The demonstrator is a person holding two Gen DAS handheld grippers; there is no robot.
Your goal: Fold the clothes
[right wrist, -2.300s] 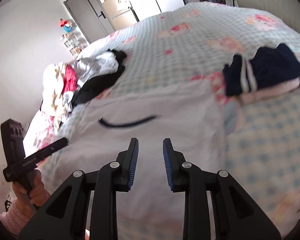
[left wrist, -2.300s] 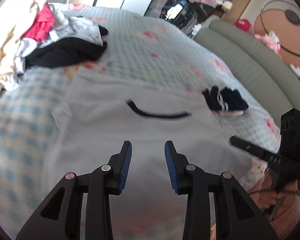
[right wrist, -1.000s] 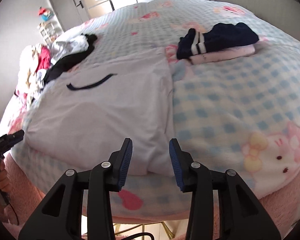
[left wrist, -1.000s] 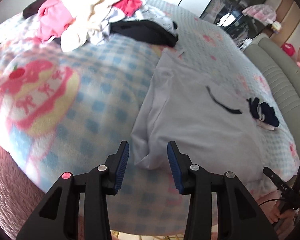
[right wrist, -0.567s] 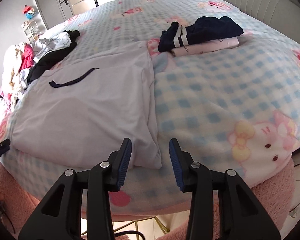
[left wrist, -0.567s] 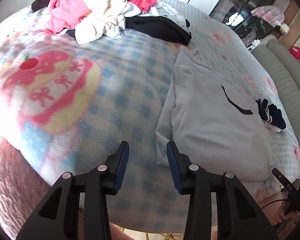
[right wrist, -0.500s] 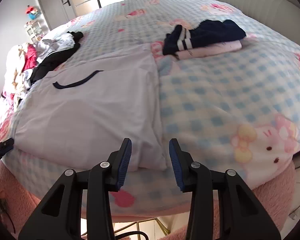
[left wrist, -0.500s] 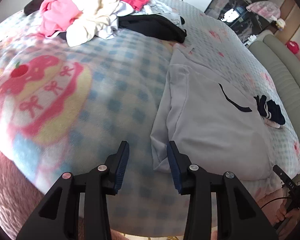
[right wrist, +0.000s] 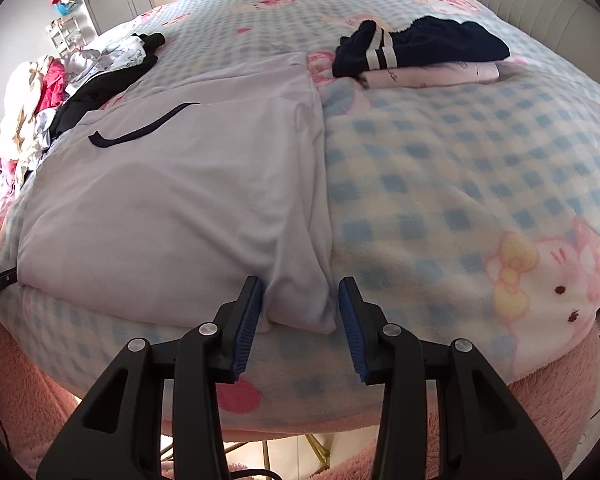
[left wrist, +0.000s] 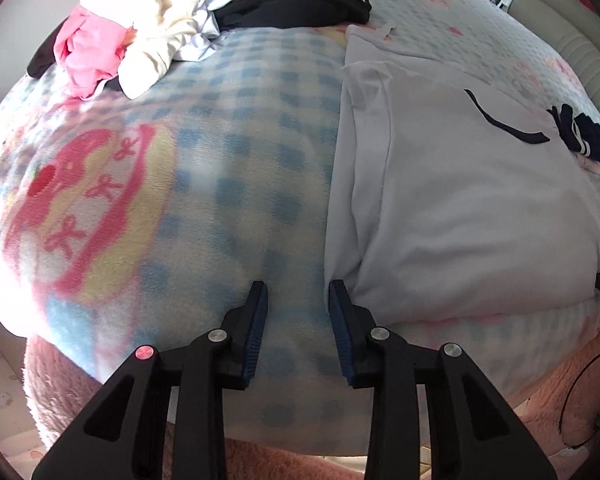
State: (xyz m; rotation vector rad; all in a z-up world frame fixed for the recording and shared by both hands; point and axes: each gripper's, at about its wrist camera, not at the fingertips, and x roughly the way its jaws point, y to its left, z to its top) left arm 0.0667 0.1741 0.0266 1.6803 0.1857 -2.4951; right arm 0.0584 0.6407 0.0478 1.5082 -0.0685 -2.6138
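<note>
A pale lilac shirt [left wrist: 460, 200] with a dark neckline lies flat on the checked blanket, its sides folded inward. The same shirt [right wrist: 188, 200] fills the left half of the right wrist view. My left gripper [left wrist: 297, 298] is open at the near left corner of the shirt, its right finger touching the hem, nothing between the fingers. My right gripper [right wrist: 301, 294] is open and straddles the near right corner of the shirt, with the fabric lying between its fingers.
A pile of loose clothes [left wrist: 160, 28] in pink, cream, white and black lies at the far left of the bed. Folded navy and pink garments [right wrist: 424, 56] sit at the far right. The blanket's near edge [right wrist: 380, 392] drops to pink fluffy trim.
Both grippers have come down closer to the shirt's near corners. The right one now has the corner between its open fingers; the left has shifted so its right finger meets the hem.
</note>
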